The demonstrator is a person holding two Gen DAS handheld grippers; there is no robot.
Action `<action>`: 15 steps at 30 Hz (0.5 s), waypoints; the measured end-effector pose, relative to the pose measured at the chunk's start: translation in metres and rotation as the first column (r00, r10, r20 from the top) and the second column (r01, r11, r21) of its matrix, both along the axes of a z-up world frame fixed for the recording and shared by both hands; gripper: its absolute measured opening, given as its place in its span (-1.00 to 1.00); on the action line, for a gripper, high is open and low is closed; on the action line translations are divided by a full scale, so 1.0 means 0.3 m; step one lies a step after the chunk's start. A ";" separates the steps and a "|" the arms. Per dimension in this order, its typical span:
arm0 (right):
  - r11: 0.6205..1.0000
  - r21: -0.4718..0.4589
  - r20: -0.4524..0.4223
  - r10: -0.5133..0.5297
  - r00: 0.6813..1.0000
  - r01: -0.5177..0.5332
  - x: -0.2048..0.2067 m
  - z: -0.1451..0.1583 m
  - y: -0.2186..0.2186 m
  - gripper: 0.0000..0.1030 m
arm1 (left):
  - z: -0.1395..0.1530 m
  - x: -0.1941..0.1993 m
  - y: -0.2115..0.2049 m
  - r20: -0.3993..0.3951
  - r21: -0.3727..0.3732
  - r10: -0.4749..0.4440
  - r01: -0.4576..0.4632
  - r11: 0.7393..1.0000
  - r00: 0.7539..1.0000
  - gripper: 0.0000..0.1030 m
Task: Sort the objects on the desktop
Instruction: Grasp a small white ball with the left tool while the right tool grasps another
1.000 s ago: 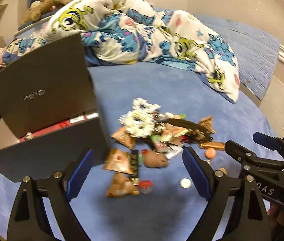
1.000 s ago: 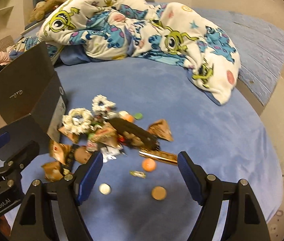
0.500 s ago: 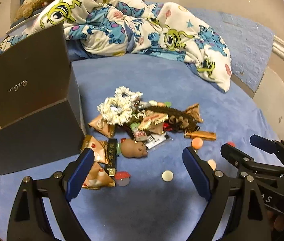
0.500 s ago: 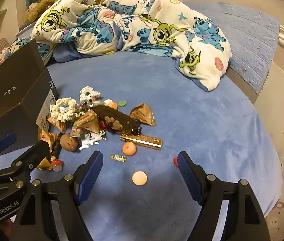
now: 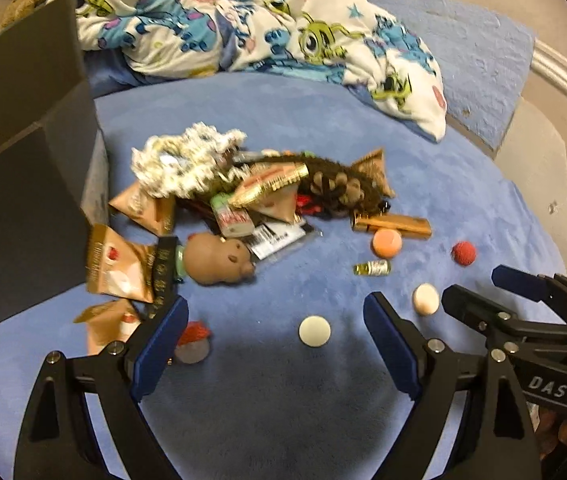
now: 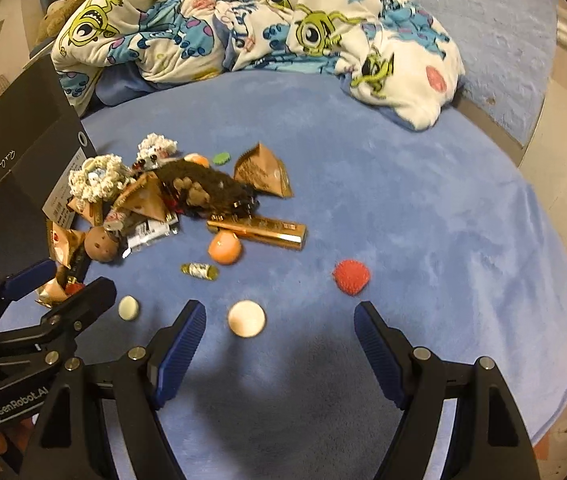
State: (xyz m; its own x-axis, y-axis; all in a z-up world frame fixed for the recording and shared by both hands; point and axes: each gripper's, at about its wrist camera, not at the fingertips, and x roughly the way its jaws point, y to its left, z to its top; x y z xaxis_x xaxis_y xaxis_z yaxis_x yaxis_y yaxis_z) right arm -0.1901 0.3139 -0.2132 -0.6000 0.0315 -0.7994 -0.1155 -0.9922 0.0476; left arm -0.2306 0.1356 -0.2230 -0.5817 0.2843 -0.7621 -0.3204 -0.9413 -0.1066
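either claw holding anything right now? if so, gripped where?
Nothing held. Left claw and right claw both hang open above the blue bedspread, with nothing between their pads.

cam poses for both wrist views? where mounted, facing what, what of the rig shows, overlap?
Left wrist: on the left gripper, angled down at the clutter on the blue blanket; own open jaws, right gripper at right.
Right wrist: on the right gripper, same downward aim; own open jaws, left gripper at left.
Shared: dark box, orange ball, red ball.

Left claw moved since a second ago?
Yes. The left claw has come down and closer to the blue bedspread: the dark grey cardboard box and clutter loom larger in its view.
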 end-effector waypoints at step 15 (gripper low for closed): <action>0.998 -0.038 -0.004 0.041 0.999 -0.042 -0.026 -0.111 -0.011 0.53 | -0.106 -0.019 0.031 -0.020 0.001 -0.039 0.039 0.999 0.999 0.26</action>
